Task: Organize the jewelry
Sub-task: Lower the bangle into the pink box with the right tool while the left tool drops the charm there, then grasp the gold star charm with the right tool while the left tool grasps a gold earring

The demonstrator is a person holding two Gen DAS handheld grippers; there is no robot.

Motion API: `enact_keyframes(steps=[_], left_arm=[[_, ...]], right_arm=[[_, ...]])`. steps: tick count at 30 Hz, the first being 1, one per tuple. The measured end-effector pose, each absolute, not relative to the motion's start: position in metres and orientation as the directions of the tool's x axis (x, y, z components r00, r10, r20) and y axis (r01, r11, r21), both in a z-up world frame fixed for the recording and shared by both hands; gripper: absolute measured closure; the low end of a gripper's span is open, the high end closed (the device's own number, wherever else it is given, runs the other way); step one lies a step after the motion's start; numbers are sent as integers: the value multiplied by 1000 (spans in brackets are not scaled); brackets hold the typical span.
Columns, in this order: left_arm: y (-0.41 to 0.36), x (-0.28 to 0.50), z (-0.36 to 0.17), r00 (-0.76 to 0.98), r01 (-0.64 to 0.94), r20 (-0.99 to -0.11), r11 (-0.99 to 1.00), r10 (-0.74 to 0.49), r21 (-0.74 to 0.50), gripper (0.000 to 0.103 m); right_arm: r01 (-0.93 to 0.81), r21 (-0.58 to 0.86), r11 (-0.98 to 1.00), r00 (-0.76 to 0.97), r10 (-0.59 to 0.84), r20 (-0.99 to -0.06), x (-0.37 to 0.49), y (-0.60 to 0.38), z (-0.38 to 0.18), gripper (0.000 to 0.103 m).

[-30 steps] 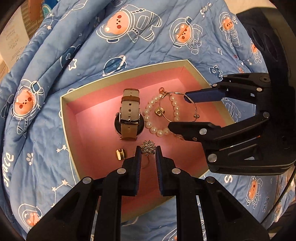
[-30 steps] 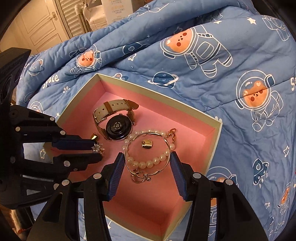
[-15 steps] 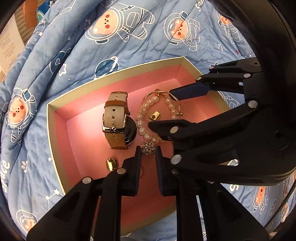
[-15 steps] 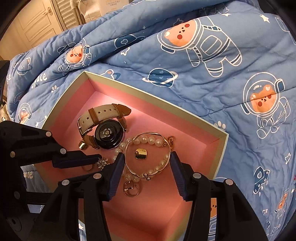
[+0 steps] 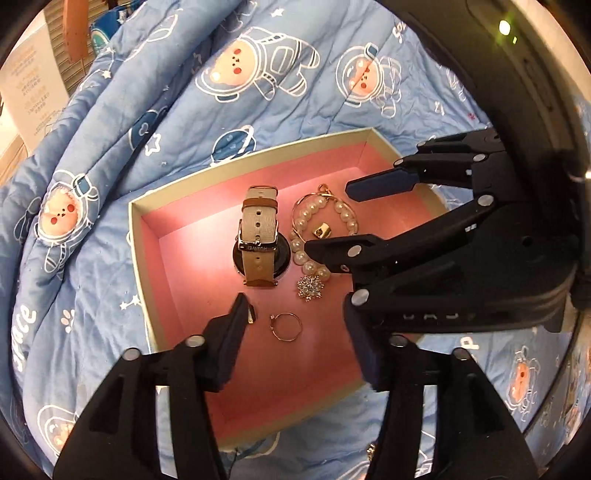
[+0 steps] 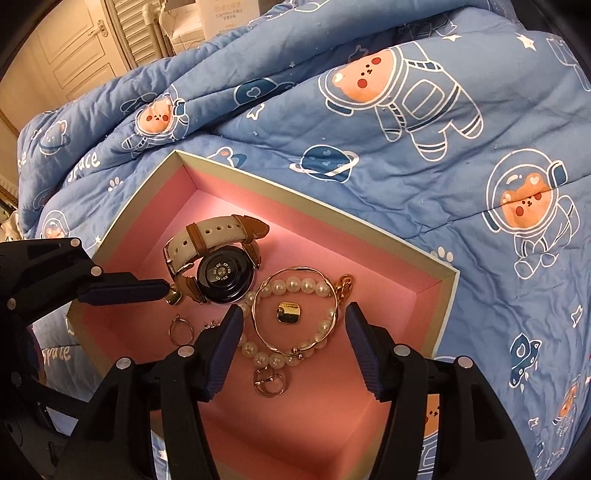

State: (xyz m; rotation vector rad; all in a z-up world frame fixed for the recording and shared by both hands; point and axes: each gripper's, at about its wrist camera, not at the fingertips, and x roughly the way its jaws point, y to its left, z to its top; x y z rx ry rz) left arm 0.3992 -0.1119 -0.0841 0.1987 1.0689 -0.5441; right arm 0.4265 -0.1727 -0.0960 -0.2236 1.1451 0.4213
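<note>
A blue quilt point(image 6: 369, 155) with space bears and planets is covering the bed, all puffy and wrinkled. Behind it, in the right wrist view, cream doors point(image 6: 70, 59) and a white carton point(image 6: 229, 18) are standing.

A box point(image 5: 177, 192) with a pink inside is sitting on the quilt. Both grippers are hanging over it.

The left gripper point(image 5: 295, 328) has just been opening its fingers. They are standing wide now, holding nothing. A thin ring point(image 5: 286, 326) is lying flat on the pink floor between them. A sparkly snowflake point(image 5: 311, 288) is lying just past their tips. A watch point(image 5: 258, 240) is lying farther ahead.

The right gripper point(image 6: 293, 332) has been opening a little too. Its fingers are wide and not pressing on anything. A pearl bracelet point(image 6: 295, 286) and a gold bangle point(image 6: 266, 336) are lying between them, with a small gold charm point(image 6: 288, 312) in the middle. A gold clasp point(image 6: 269, 382) is lying near the fingers, toward the camera.
</note>
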Motion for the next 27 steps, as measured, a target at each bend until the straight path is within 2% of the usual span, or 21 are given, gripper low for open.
enact_keyframes(steps=[6, 11, 18, 27], left_arm=[[-84, 377, -59, 435, 472, -817, 869, -377, -150, 24], [-49, 340, -41, 530, 415, -756, 895, -383, -163, 15], [-26, 297, -52, 564, 380, -742, 912, -362, -157, 14], [-29, 254, -82, 560, 345, -748, 921, -356, -180, 14]], right_arm=[[-417, 100, 904, 417, 288, -862, 404, -191, -69, 37], [-445, 121, 887, 494, 356, -793, 356, -205, -44, 34], [-471, 131, 872, 521, 395, -757, 283, -211, -41, 34], [-472, 160, 867, 497, 412, -763, 233, -201, -71, 34]])
